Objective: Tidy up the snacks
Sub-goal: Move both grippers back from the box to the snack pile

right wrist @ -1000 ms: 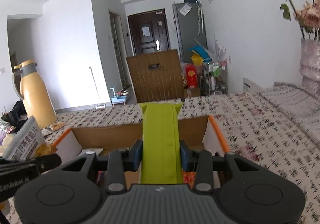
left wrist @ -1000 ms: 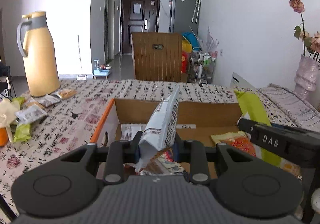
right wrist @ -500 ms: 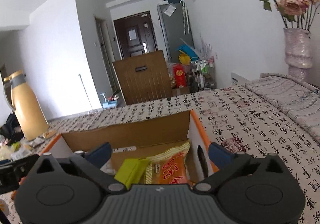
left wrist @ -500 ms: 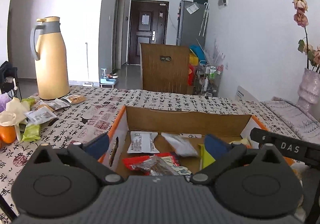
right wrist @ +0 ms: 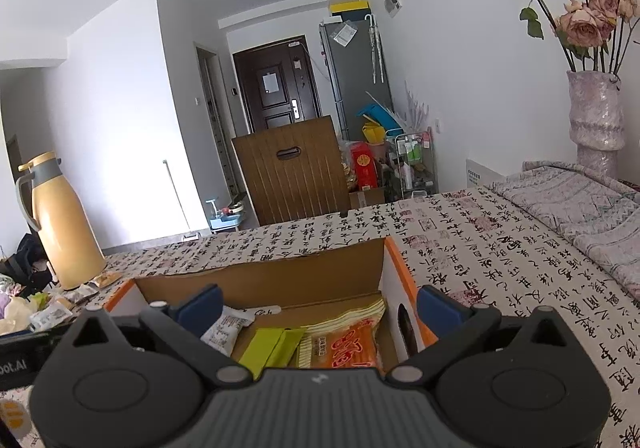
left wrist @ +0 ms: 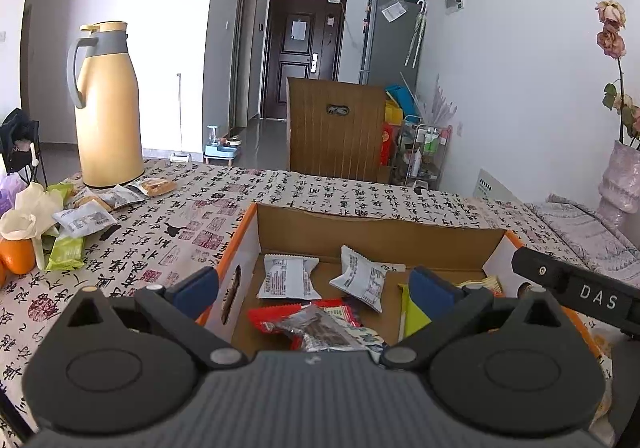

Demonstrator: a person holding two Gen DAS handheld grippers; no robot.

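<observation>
An open cardboard box point(left wrist: 372, 230) with orange edges sits on the table, right in front of both grippers. My left gripper point(left wrist: 316, 288) is open over its left half, nothing between the fingers. Below it lie two white snack packets point(left wrist: 288, 276), one of them point(left wrist: 362, 276) tilted, and a red packet point(left wrist: 304, 318). My right gripper point(right wrist: 320, 306) is open over the box point(right wrist: 280, 276) at its right half. Under it lie a lime-green packet point(right wrist: 274, 344) and an orange snack bag point(right wrist: 350, 340). Several loose packets point(left wrist: 84, 220) remain on the table at the left.
A tall yellow thermos point(left wrist: 106, 108) stands at the table's far left, with an orange point(left wrist: 16, 256) and crumpled wrappers nearby. A pink vase of flowers point(right wrist: 596, 116) stands at the far right on folded cloth. A wooden chair back point(left wrist: 334, 128) rises beyond the table.
Both grippers opened wide. The white packet left the left gripper and the lime-green packet left the right one; both now lie in the box.
</observation>
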